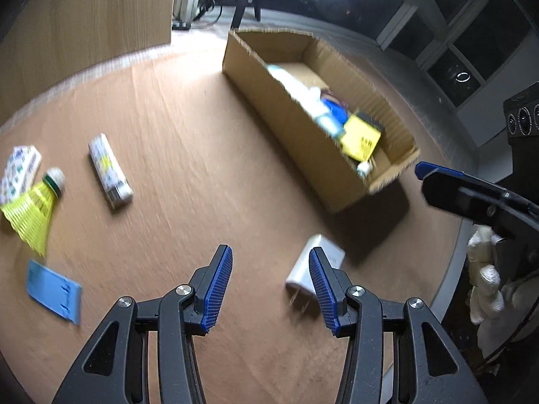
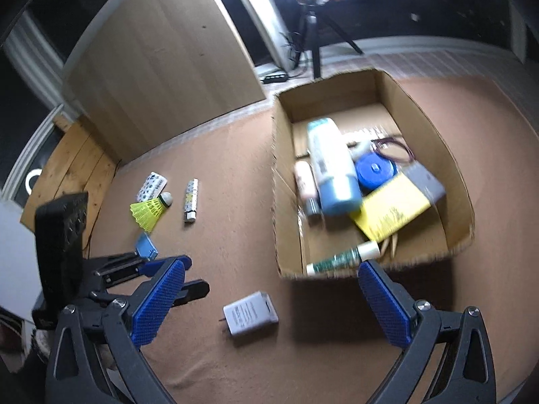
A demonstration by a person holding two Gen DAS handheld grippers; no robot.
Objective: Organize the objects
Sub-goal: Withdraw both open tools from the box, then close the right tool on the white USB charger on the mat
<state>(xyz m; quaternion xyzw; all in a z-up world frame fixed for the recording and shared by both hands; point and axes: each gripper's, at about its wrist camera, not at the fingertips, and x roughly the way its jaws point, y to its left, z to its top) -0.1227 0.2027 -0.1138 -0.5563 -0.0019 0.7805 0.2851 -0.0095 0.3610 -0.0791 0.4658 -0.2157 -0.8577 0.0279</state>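
Brown table (image 2: 219, 155): box (image 2: 284, 181), charger (image 2: 251, 316), perhaps packets (image 2: 191, 200)

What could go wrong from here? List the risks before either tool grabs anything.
1. The charger lies flat with its prongs sticking out; a grip across the prongs could slip, so take the body.
2. The box is already crowded, and the bottle lies across other items, so a drop could land badly.
3. The shuttlecock touches the patterned packet; grabbing one may drag the other.

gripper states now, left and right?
Left gripper: open, empty.
Right gripper: wide open, empty.
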